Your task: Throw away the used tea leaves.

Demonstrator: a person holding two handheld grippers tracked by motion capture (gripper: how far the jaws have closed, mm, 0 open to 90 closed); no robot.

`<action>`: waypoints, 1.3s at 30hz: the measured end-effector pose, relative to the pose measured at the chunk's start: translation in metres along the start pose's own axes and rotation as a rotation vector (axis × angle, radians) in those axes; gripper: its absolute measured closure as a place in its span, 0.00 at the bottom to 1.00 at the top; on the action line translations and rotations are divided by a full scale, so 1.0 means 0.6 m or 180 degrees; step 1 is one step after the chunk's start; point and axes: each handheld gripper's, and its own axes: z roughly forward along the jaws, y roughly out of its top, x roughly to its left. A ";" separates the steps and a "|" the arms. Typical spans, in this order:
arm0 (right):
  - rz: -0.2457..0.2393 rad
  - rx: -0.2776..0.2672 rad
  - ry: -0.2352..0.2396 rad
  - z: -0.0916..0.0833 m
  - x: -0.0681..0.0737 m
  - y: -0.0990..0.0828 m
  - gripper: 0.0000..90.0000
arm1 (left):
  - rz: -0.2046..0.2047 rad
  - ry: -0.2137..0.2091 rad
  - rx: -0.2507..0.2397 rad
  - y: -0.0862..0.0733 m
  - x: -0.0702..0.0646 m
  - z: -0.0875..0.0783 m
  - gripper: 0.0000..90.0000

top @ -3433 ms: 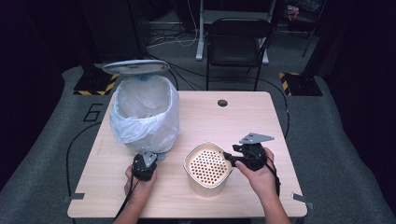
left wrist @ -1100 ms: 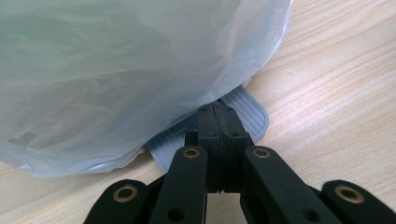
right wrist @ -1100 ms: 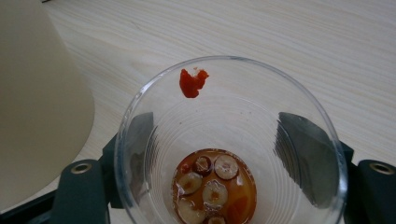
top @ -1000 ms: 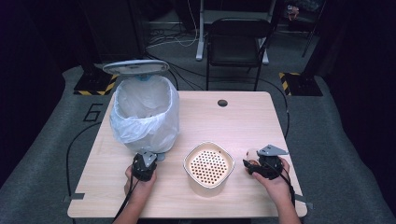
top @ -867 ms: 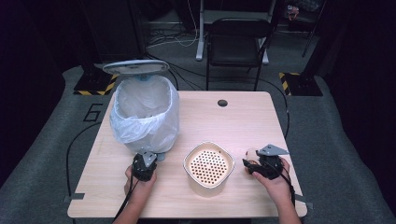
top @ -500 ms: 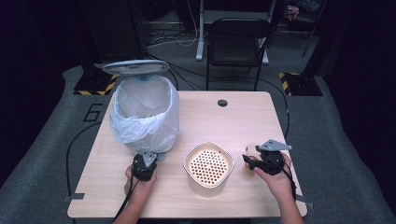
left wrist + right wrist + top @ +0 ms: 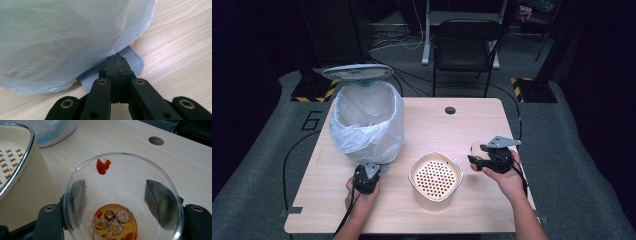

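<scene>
right hand [image 7: 507,176]: comes in from the table's near edge, right gripper [image 7: 476,159] pointing left toward the strainer bowl [image 7: 435,177]; its jaws have just been closing and clasp a clear plastic cup [image 7: 123,200] on both sides. cup: amber liquid and round fruit slices [image 7: 113,221] at the bottom, red scrap [image 7: 103,166] stuck on the inner wall. left hand [image 7: 360,192]: resting on the table, left gripper [image 7: 116,65] with jaws pressed together, empty, tips over the grey pedal [image 7: 132,61] under the bagged bin [image 7: 367,120]. bowl stands between the two hands. table [image 7: 452,130]: wood, cable hole [image 7: 450,110] at far side.
</scene>
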 end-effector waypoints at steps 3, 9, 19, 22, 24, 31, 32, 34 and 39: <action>-0.0070 0.0026 0.0071 0.003 -0.005 0.014 0.38 | 0.0002 -0.0018 0.0014 0.000 0.001 0.000 1.00; -0.0141 0.0016 0.0163 0.005 -0.007 0.043 0.38 | 0.0005 -0.0001 0.0002 0.000 0.000 0.000 1.00; -0.0384 -0.0046 0.0270 0.004 0.005 0.092 0.38 | -0.0007 -0.0017 0.0006 0.000 0.001 0.000 1.00; -0.0418 -0.0072 0.0307 0.006 0.006 0.102 0.39 | 0.0000 -0.0019 0.0014 0.000 0.001 0.000 1.00; -0.0413 -0.0082 0.0331 0.008 0.007 0.107 0.39 | -0.0005 -0.0017 0.0018 0.000 0.001 -0.001 1.00; -0.0532 -0.0124 0.0447 0.019 0.004 0.123 0.39 | -0.0008 -0.0021 0.0007 0.000 0.001 0.000 1.00; -0.0572 -0.0125 0.0441 0.020 0.005 0.125 0.39 | -0.0011 -0.0022 0.0007 0.000 0.001 0.000 1.00; -0.0614 -0.0146 0.0455 0.021 0.008 0.129 0.39 | -0.0010 -0.0023 0.0006 0.000 0.001 0.000 1.00; -0.0931 -0.0304 0.0492 0.018 0.020 0.138 0.39 | -0.0011 -0.0024 0.0005 0.000 0.001 0.000 1.00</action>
